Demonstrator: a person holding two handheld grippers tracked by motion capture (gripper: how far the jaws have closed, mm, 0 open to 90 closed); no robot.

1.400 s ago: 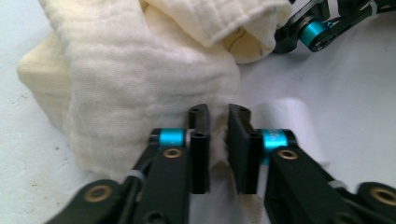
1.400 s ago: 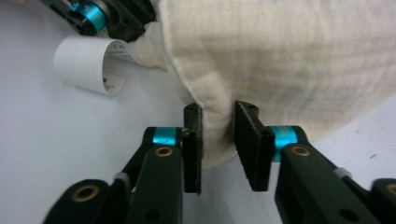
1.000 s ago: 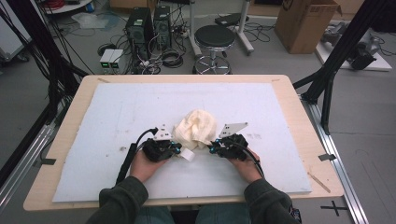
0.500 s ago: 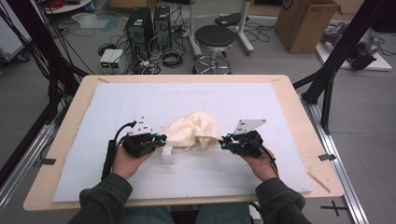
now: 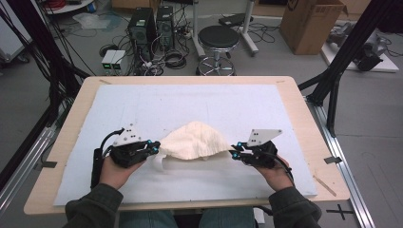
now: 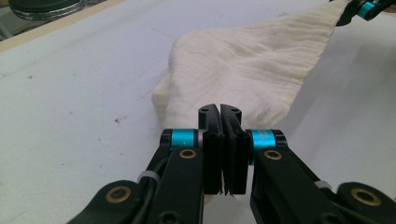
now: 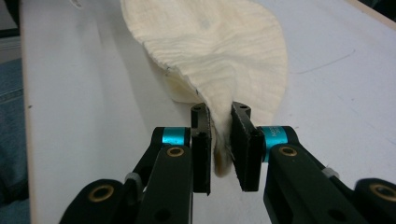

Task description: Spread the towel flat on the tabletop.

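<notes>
Cloth (image 5: 194, 141) between left tongs (image 5: 155, 148), right tongs (image 5: 235, 151)

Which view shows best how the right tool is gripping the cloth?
The right gripper view: the right tool has its jaws pinched on a bunched corner of the cream cloth. The high view shows that tool small at the cloth's edge, the contact hidden. The left gripper view catches just its tip at the cloth's far corner.

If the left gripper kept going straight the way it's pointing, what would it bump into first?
The cream cloth that its fingers already pinch. Past that cloth, likely the right gripper holding the far corner, though depth is hard to judge.
</notes>
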